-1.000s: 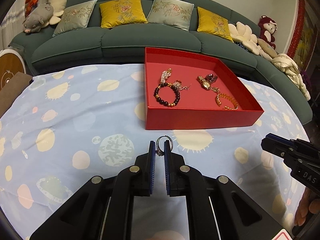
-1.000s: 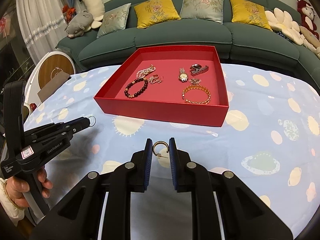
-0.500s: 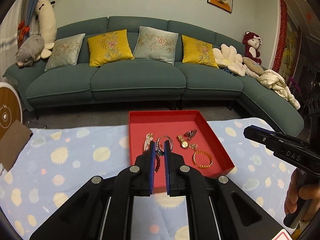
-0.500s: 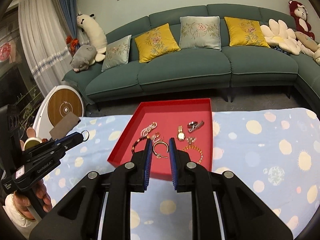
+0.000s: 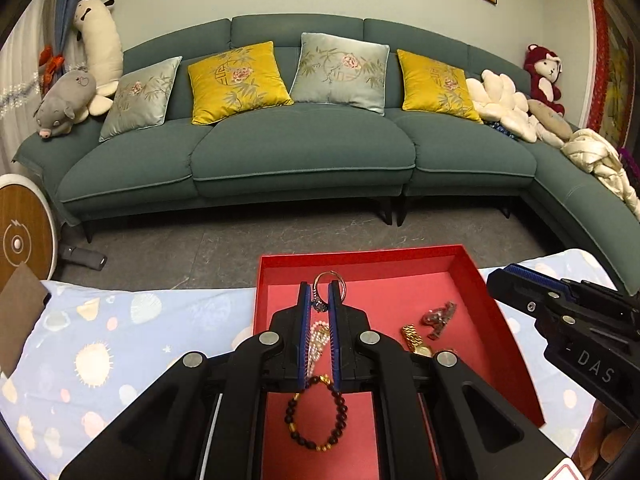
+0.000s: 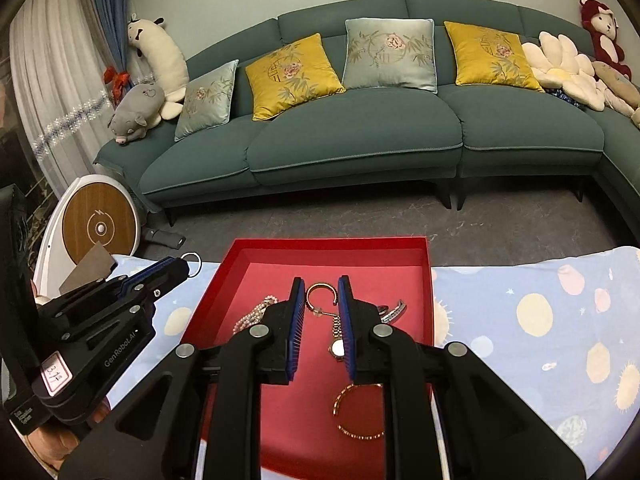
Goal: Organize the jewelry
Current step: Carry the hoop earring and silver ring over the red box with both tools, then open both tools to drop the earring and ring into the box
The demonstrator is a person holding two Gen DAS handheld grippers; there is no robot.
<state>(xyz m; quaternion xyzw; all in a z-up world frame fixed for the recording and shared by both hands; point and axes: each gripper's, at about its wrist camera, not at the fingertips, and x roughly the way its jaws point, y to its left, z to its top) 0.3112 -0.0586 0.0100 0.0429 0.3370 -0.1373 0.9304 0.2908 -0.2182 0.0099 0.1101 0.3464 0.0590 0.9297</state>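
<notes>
Since a second ago: both grippers have come forward from the tablecloth to above the red tray; the sofa now fills the upper half of both views.
Left gripper [image 5: 319,300]: blue pads pinched close on a silver ring [image 5: 328,280] with a dark stone; the band sticks up past the fingertips, over the tray's far half.
Right gripper [image 6: 321,300]: fingers a little apart, pinching a gold hoop earring [image 6: 320,295] between the pads; its thin post points sideways toward the right pad.
Red tray [image 5: 360,254]: shallow, square, on the spotted blue tablecloth [image 5: 120,328], near the table's far edge.
In the tray, left view: dark bead bracelet [image 5: 316,416] with gold beads below the fingers, pearl piece [image 5: 316,340] showing between the pads, gold watch [image 5: 416,340] and a small silver clasp-like piece [image 5: 440,316] to the right.
In the tray, right view: gold bangle [image 6: 356,412] near the front, watch [image 6: 337,340] between the fingers, pearl piece [image 6: 256,312] to the left.
In the way: each gripper's black body hides the tray's near part; the pieces already there lie under both grippers, while the far strip of the floor is bare.
Beside: the right gripper's body enters the left view at the right edge, and the left gripper's shows at the left of the right view, ring at its tip [image 6: 191,259].
Beyond: dark grey floor, green sofa [image 5: 300,152] with yellow and pale cushions and plush toys at both ends; round wooden-faced appliance [image 6: 100,226] at left.
</notes>
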